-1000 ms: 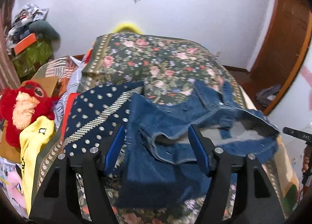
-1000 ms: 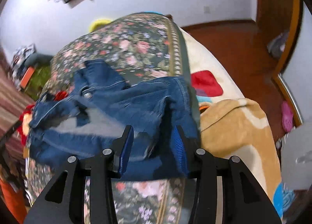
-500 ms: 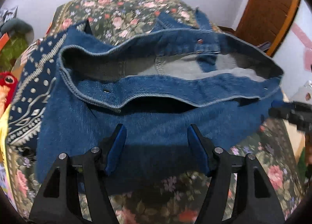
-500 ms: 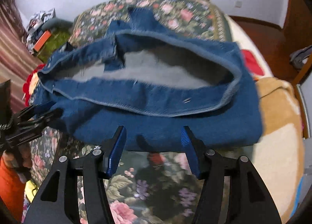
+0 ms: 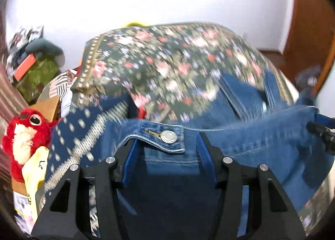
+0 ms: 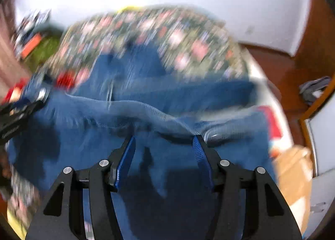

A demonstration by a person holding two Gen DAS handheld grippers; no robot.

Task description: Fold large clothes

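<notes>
Both grippers have closed in on the jeans since half a second ago, when the waistband lay spread well ahead of the fingers; now the denim fills the gap between them. The left gripper [image 5: 165, 152] stands spread, its blue pads either side of the waistband corner where the metal button [image 5: 169, 136] sits; cloth lies between the jaws, yet they do not look clenched on it. The right gripper [image 6: 164, 154] is likewise parted, with the opposite waistband edge bunched between its fingers, though heavy blur leaves contact uncertain. The jeans [image 5: 261, 145] lie on the bed [image 5: 167, 55], stretched between the two tools and humped rather than flat. By my reading the fold has barely begun: the garment is gathered at the waist, no crease is laid, and grasping, lifting and doubling over all remain. The denim is thick and stiff, with stitched hems and a paler inside; it will likely hold a ridge where pinched. The floral cover beneath looks thin and soft. A patterned navy cloth [image 5: 83, 127] lies beside the jeans, and beyond it a furry red plush toy [image 5: 25, 133].
</notes>
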